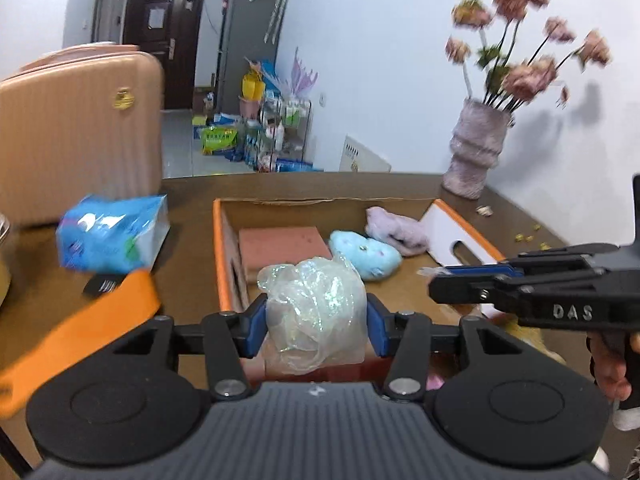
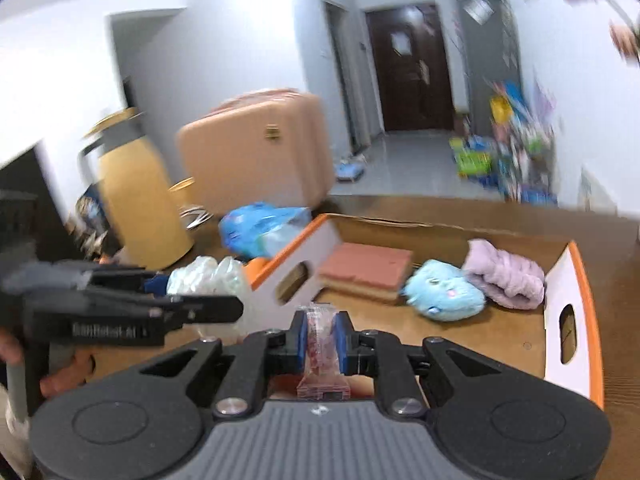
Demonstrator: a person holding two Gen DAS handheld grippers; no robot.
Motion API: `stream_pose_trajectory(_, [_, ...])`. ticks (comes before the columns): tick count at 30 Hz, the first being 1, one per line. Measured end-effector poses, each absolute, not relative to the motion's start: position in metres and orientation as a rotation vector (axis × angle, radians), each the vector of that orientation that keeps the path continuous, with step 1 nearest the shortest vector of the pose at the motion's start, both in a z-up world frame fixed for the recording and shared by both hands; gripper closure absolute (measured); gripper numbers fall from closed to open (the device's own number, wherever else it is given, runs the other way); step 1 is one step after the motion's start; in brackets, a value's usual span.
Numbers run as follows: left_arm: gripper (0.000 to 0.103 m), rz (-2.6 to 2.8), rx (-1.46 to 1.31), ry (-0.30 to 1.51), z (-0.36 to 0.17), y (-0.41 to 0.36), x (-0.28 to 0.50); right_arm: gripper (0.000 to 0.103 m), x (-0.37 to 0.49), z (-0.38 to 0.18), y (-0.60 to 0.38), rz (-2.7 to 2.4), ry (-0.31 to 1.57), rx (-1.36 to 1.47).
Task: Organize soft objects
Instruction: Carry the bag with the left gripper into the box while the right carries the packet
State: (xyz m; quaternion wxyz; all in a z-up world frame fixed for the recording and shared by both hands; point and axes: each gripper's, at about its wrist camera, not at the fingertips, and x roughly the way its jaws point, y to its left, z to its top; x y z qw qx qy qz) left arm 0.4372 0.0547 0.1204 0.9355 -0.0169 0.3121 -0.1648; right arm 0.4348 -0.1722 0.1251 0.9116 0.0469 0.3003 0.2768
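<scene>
A crumpled iridescent plastic bag (image 1: 316,312) sat clamped between the blue pads of the left gripper (image 1: 316,320), above the near edge of the open cardboard box (image 1: 280,201). The right gripper (image 2: 322,338) had its jaws nearly together, pinching a thin clear packet (image 2: 320,340). Inside the box lay a pink sponge block (image 1: 280,248), a blue plush toy (image 1: 366,256) and a lilac fuzzy cloth (image 1: 396,228).

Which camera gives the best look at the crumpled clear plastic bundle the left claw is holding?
The left wrist view: the iridescent plastic bundle fills the centre, pinched between the left claw's blue pads. The right wrist view shows it only from the side, blurred and partly hidden behind that claw.
</scene>
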Motion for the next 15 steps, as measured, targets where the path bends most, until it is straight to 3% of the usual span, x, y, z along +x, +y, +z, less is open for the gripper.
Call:
stream_pose_trajectory(2, [0.045, -0.301, -0.024, 0.676, 0.111, 0.047, 0.471, 0.089, 0.475, 0.115, -0.173, 0.548, 0.676, 0.150])
stream_pose_trajectory(3, [0.034, -0.264, -0.015, 0.685, 0.106, 0.044, 0.485, 0.088, 0.493, 0.108, -0.170, 0.535, 0.707, 0.175])
stream_pose_trajectory(5, [0.023, -0.228, -0.021, 0.652, 0.097, 0.045, 0.498, 0.084, 0.522, 0.093, -0.163, 0.515, 0.758, 0.220])
stream_pose_trajectory(8, [0.024, -0.243, -0.033, 0.692, 0.087, 0.045, 0.510, 0.078, 0.552, 0.079, -0.150, 0.484, 0.810, 0.211])
stream_pose_trajectory(11, [0.023, -0.260, -0.037, 0.682, 0.091, 0.052, 0.507, 0.062, 0.558, 0.073, -0.141, 0.502, 0.797, 0.205])
stream_pose_trajectory(15, [0.020, -0.258, -0.031, 0.668, 0.094, 0.054, 0.508, 0.061, 0.552, 0.081, -0.141, 0.505, 0.756, 0.180])
